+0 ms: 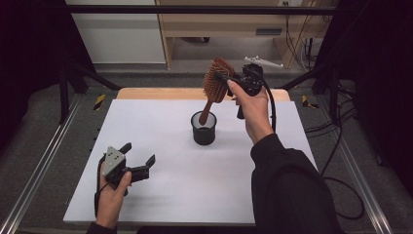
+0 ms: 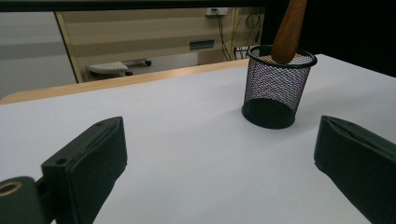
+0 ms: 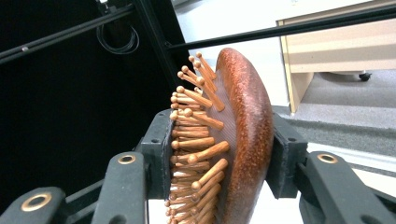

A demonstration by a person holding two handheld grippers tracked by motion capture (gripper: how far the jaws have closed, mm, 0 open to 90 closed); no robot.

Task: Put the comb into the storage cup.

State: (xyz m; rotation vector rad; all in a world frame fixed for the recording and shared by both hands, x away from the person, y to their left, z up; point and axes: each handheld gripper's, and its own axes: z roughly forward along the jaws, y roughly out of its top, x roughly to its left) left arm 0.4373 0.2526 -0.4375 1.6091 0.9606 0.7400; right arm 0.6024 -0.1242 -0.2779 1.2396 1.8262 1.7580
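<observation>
White table top (image 1: 160,185) w/ a wooden strip along the far edge, dark frame rails left & right, pale cabinet and cables in the background past the table.

Black mesh cup (image 1: 204,128) stands upright near the table's middle, a bit toward the far side. Wooden hairbrush (image 1: 215,85) has its handle end down inside the cup, leaning up and to the right, brush head well above the rim. In the left gripper view the cup (image 2: 279,88) sits ahead and to the right, w/ the brown handle (image 2: 289,30) going in at the rim.

Right gripper (image 1: 225,78) is up over the far side of the table, held by the right hand (image 1: 253,107). Its jaws are clamped on the brush head: in the right gripper view one pad presses the bristle side, the other the smooth rounded back of the hairbrush (image 3: 243,135). Bristles are wooden pegs w/ rounded tips, pointing left in that view.

Left gripper (image 1: 139,158) is low at the near left of the table, held by the left hand (image 1: 113,195), well apart from the cup. Jaws stand wide apart, nothing btwn them; bare white table shows in the gap. Grey three-cornered plate sits on top of it. Cable from the right gripper trails down past the person's dark sleeve (image 1: 287,185).
</observation>
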